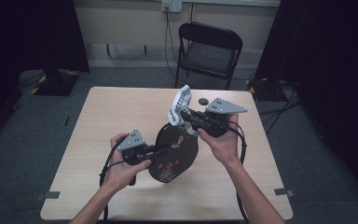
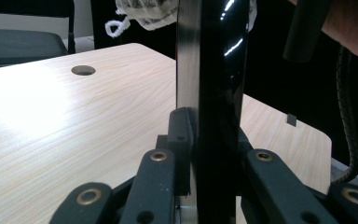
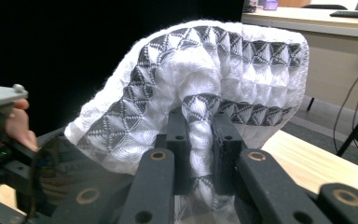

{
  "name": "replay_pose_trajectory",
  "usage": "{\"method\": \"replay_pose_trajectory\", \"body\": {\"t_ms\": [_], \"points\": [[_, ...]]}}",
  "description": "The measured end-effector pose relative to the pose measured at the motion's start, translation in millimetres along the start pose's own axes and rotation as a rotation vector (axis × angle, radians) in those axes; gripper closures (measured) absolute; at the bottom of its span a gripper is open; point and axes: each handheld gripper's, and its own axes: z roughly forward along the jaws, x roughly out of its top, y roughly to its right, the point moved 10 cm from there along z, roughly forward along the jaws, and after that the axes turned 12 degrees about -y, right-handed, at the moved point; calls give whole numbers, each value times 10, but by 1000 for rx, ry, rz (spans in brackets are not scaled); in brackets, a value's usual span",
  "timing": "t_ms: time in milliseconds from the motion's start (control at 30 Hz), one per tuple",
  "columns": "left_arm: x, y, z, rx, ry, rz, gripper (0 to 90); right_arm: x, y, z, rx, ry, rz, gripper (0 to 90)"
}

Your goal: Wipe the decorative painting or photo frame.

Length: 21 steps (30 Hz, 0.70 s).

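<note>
One black plate [image 1: 175, 151] is held on edge at the table [image 1: 98, 140] centre, clamped by the left gripper [image 1: 161, 151]. One white patterned cloth [image 1: 179, 105] is pinched by the right gripper [image 1: 186, 116] at the plate's one o'clock. One folding chair [image 1: 209, 51] stands beyond, at twelve o'clock.

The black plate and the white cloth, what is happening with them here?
A person is working at a wooden table with a gripper in each hand. The left gripper is shut on the edge of a black plate, holding it up on its edge, tilted above the table. The right gripper is shut on a white cloth with a grey pattern, held at the plate's upper rim. It looks like the plate is being wiped, though I cannot tell if the cloth touches it now.
</note>
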Motion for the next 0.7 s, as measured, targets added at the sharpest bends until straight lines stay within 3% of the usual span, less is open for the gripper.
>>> {"method": "replay_pose_trajectory", "body": {"t_ms": [200,400,700], "points": [[12,-10,13,10,7,-11,798,114,-121,17,38,27,6,808],[4,-15,15,16,16,-11,800,144,-274,59,43,38,-33,809],[5,-12,19,4,18,-25,795,-11,-18,56,-30,17,-14,815]]}}
